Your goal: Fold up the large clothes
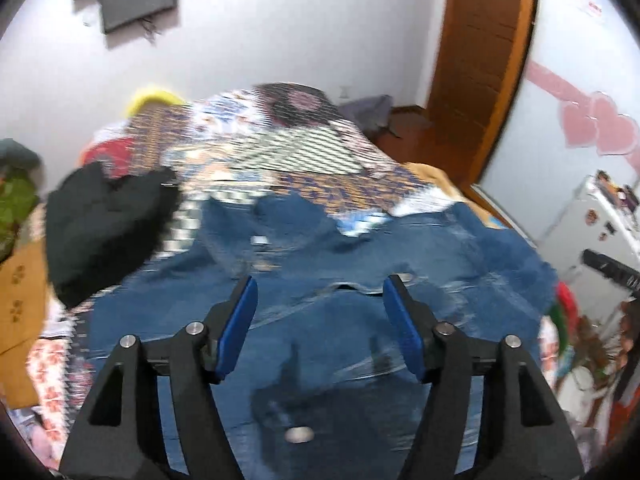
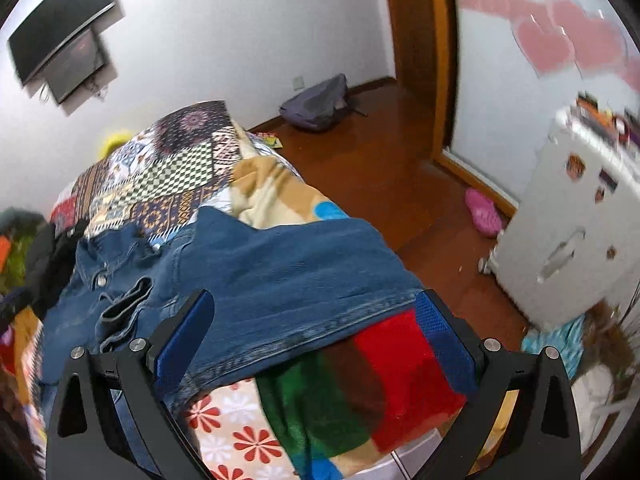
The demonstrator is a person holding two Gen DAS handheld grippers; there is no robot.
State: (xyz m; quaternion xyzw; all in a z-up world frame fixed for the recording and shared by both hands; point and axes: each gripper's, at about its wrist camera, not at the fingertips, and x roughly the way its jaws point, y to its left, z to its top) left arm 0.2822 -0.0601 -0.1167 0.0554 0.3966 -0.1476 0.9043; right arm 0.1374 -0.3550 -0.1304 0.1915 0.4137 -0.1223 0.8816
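A blue denim jacket [image 1: 320, 344] lies spread on the bed, its metal buttons showing. My left gripper [image 1: 320, 288] is open and hovers just above its middle, holding nothing. The jacket also shows in the right wrist view [image 2: 280, 276], with its hem hanging over the bed's right edge. My right gripper [image 2: 316, 312] is open over that hem, with the cloth lying between the blue pads [image 2: 188, 332] but not pinched.
A patchwork quilt [image 2: 168, 168] covers the bed. A black garment [image 1: 108, 232] lies at the jacket's left. A red and green blanket [image 2: 360, 392] lies under the hem. A white fridge [image 2: 568, 232], a pink slipper [image 2: 482, 210] and a grey bag [image 2: 316, 104] are on the wooden floor.
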